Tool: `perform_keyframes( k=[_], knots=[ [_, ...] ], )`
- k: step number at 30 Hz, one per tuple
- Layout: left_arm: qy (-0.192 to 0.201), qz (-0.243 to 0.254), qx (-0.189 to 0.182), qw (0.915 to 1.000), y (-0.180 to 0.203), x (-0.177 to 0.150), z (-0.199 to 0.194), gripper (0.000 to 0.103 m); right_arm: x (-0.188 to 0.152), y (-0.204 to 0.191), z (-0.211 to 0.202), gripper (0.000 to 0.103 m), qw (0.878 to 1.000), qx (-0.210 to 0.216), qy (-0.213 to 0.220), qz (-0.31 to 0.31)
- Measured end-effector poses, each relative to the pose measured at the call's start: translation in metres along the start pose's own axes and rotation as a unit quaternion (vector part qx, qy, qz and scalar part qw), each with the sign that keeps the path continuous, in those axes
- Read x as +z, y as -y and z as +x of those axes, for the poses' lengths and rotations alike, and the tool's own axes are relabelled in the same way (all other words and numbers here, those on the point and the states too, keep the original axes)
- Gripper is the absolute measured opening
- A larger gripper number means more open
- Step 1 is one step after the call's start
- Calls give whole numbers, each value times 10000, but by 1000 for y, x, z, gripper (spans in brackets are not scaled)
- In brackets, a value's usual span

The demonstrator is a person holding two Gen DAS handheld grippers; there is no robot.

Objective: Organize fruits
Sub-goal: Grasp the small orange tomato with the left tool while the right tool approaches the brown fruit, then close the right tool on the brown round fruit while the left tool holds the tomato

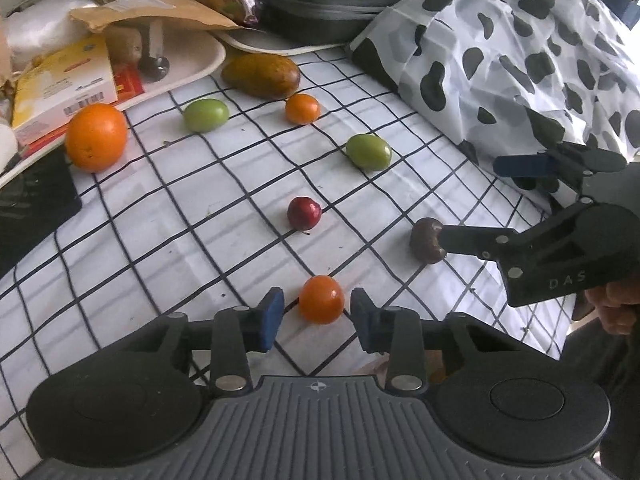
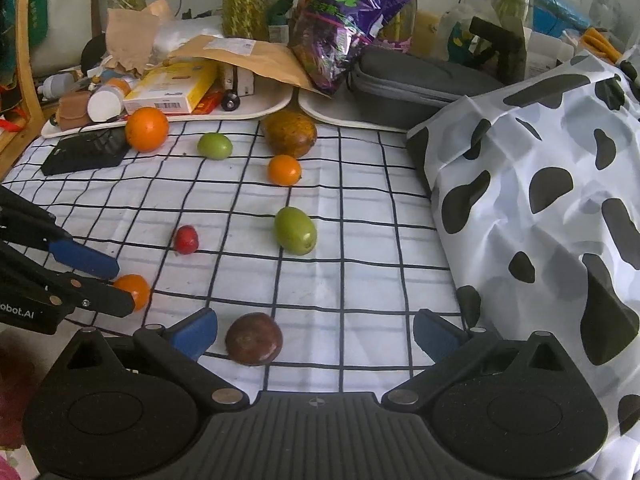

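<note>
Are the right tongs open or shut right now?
Open: the right tongs stand wide, the dark brown fruit between them untouched.

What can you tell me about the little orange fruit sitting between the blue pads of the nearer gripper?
The small orange fruit is round, smooth and slightly glossy, like a tiny citrus. It rests whole on the white black-gridded cloth, between the blue pads of the left gripper. A sliver of cloth shows on each side, so the pads seem not quite to touch it.

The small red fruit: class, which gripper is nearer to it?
Left. The left gripper brackets an orange fruit just before the small red fruit; the right gripper sits farther off.
</note>
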State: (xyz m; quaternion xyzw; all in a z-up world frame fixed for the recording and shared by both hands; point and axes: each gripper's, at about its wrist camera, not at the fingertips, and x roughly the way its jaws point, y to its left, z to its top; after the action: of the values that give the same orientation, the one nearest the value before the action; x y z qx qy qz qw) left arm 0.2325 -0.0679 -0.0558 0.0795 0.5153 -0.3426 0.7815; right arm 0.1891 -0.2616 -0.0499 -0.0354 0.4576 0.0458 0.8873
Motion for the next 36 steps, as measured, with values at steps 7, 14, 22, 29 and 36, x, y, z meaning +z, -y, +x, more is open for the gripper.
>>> perform_keyframes(
  k=[7, 14, 22, 29, 36],
  knots=[
    [-159, 157, 12, 9997, 4, 4, 12, 26, 2, 0, 4, 103, 10000, 44, -38, -47],
    [-24, 201, 321, 9993, 6, 3, 11, 23, 0, -1, 9, 103, 9996, 234, -161, -5],
    [275, -14, 431, 9987, -5, 4, -6, 23, -4, -7, 15, 72, 9976, 592, -367, -24],
    [277, -66, 529, 9982, -10, 3, -9, 23, -3, -17, 22, 53, 9965, 710, -404, -174],
    [323, -121, 574, 9978, -14, 3, -13, 23, -3, -23, 22, 34, 9964, 679, -368, -356]
  ],
)
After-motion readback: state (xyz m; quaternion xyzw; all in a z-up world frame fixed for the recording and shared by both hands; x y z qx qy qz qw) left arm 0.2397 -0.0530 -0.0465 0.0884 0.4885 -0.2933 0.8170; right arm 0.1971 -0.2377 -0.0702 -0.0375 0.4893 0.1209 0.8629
